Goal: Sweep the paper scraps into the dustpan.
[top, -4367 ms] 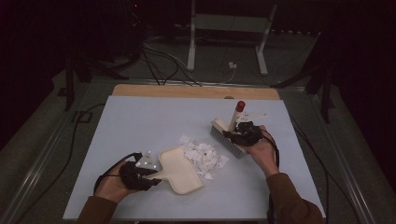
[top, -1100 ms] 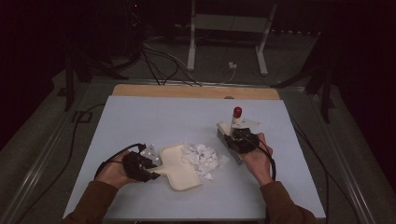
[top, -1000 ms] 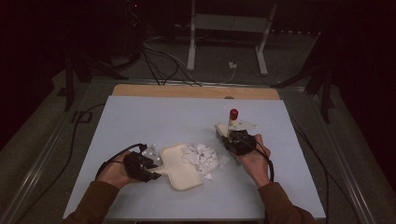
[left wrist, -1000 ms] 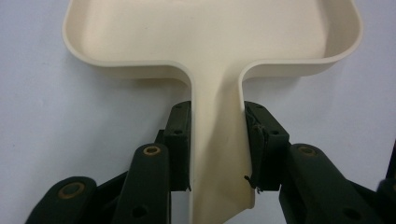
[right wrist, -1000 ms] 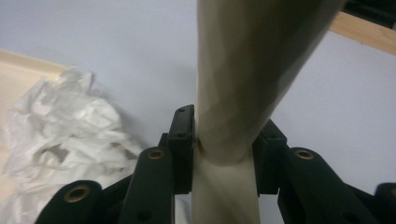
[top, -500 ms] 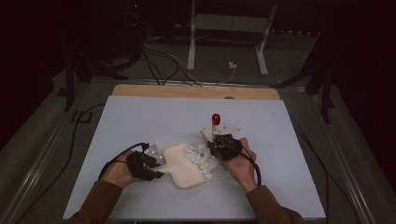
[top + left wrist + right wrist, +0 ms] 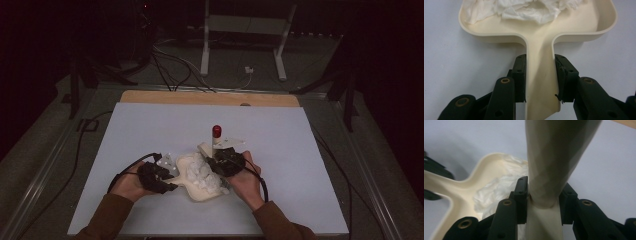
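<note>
A cream dustpan (image 7: 204,192) lies flat on the white table, and my left gripper (image 7: 169,182) is shut on its handle (image 7: 540,75). Crumpled white paper (image 7: 199,169) is heaped inside the pan (image 7: 589,22), up against its far side (image 7: 531,10). My right gripper (image 7: 218,161) is shut on a cream brush handle (image 7: 554,157) that stands nearly upright and ends in a red knob (image 7: 216,131). The brush sits at the pan's right rim, touching the paper (image 7: 499,190). Its bristles are hidden behind the gripper. The right gripper view also catches the pan (image 7: 486,167) and part of the left gripper (image 7: 434,167).
The white tabletop (image 7: 150,125) reaches a wooden strip (image 7: 210,98) at its far edge. Cables (image 7: 170,65) and a stand's metal legs (image 7: 282,55) lie on the dark floor beyond. A black cable (image 7: 125,172) loops from the left gripper.
The right gripper has carried the brush left from the table's right half to the pan, pushing the loose paper into it. The left gripper and pan have edged slightly right.
</note>
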A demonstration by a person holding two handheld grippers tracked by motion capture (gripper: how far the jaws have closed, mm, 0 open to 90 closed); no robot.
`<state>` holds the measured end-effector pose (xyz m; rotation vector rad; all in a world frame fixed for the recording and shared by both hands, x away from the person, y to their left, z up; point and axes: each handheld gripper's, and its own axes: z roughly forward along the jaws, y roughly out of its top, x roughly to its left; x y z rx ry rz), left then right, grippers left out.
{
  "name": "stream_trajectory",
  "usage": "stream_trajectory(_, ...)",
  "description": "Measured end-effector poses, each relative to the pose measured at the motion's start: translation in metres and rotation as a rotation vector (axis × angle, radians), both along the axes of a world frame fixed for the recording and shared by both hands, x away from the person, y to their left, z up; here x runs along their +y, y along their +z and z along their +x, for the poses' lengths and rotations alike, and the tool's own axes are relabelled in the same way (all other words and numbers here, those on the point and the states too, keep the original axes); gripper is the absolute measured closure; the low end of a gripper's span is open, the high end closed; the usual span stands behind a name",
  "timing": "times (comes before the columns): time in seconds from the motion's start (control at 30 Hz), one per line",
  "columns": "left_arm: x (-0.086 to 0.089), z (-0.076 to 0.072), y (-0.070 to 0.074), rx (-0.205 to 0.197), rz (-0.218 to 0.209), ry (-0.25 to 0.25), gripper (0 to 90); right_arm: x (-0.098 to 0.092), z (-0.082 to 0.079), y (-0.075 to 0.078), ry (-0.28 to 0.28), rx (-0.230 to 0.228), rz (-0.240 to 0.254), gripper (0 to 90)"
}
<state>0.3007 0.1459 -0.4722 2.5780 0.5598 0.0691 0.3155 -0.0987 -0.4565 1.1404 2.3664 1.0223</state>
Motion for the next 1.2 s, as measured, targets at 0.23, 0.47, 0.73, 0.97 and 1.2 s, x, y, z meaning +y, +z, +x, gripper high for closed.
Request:
stream_trajectory(0.23, 0.000, -0.001, -0.001, -0.001, -0.006, 0.005, 66.2, 0.012, -0.005, 0.005, 0.031, 0.002, 0.037, 66.6)
stream_trajectory(0.47, 0.001, -0.002, -0.001, -0.001, -0.011, 0.004, 66.2, 0.013, -0.001, 0.008, 0.039, 0.044, 0.094, 66.6)
stream_trajectory(0.73, 0.003, -0.004, -0.001, -0.005, -0.005, -0.008, 66.3, -0.001, 0.006, 0.018, -0.017, -0.008, 0.103, 66.5)
stream_trajectory(0.97, 0.007, -0.009, -0.002, -0.009, -0.001, -0.006, 66.3, -0.016, 0.009, 0.019, -0.061, -0.044, 0.062, 66.5)
stream_trajectory(1.2, 0.016, -0.008, -0.003, -0.020, -0.002, 0.051, 66.2, -0.027, 0.005, 0.012, -0.078, -0.030, 0.034, 66.5)
